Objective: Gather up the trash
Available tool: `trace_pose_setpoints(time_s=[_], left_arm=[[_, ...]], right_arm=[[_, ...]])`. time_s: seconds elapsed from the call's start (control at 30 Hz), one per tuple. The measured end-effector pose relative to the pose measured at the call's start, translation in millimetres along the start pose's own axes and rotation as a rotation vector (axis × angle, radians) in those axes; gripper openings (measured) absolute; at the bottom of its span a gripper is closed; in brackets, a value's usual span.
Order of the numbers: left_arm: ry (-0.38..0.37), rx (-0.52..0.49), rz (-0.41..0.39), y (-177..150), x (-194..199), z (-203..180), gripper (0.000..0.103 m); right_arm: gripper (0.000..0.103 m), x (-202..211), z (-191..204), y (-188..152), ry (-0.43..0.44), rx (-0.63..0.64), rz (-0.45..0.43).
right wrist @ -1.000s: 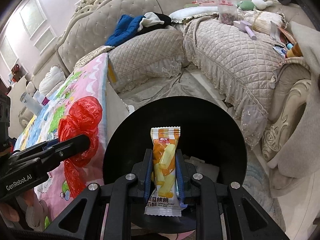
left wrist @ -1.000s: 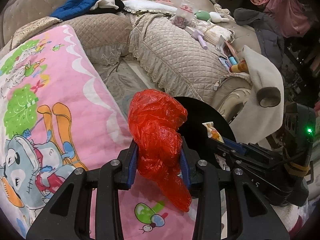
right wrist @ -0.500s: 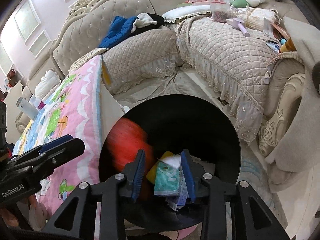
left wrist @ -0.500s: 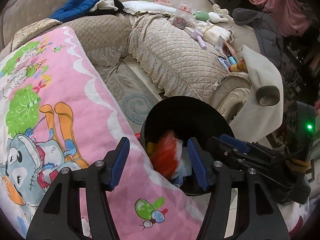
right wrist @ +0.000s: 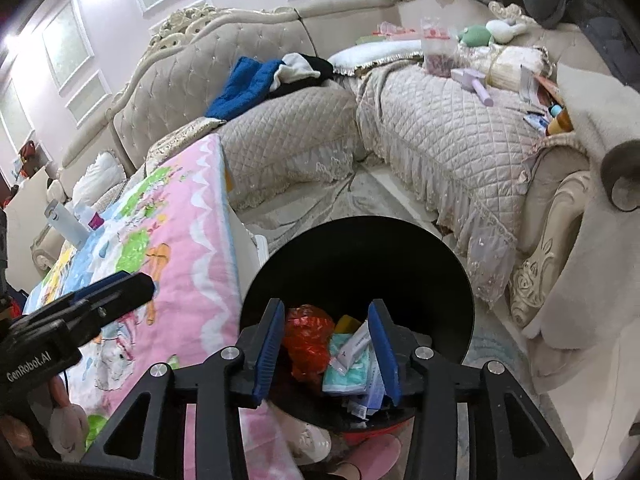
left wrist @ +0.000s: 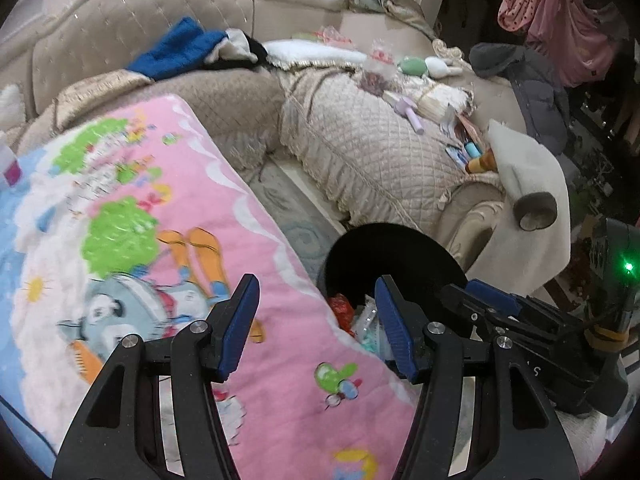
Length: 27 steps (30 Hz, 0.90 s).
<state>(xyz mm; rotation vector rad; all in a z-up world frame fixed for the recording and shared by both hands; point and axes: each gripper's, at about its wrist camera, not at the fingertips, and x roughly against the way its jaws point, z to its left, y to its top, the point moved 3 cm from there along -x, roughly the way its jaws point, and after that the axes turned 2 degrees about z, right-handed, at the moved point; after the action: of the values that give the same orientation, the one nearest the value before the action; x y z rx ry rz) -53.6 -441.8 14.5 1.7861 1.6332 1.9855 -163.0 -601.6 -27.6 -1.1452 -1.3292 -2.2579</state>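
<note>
Nearest, the right gripper hangs over the mouth of the black bin; its jaws are opening, with nothing pinched between the blue pads. The trash seen through the gap lies loose inside the bin: a crumpled red bag on the left, a teal packet and pale wrappers beside it, and a bit of yellow behind. None of it touches the pads.

The left gripper is released too, jaws well apart and empty. It hovers over the edge of a pink cartoon blanket, just beside the bin, and the red bag and pale wrappers show inside the bin between its fingertips. In the left view the right gripper's body sits low at the right with a green light lit; in the right view the left gripper reaches in from the left above the blanket.

Beyond the bin a patterned rug covers the floor. Farther back stands a quilted beige sofa strewn with things: a blue garment, a white pillow, a green plush toy, a lilac tool. A cream cloth drapes over the armrest at the right. Behind the sofa, the wall carries frosted panels.
</note>
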Motion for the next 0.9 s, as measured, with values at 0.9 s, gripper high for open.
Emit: trace_pose_setpoints(time_s=[0.9], left_arm=[[0.153,-0.036,-0.184,-26.9,93.3,23.0,0.059]], right_arm=[[0.065,87.5,68.7,-11.8,-0.055,0.110,-0.217]])
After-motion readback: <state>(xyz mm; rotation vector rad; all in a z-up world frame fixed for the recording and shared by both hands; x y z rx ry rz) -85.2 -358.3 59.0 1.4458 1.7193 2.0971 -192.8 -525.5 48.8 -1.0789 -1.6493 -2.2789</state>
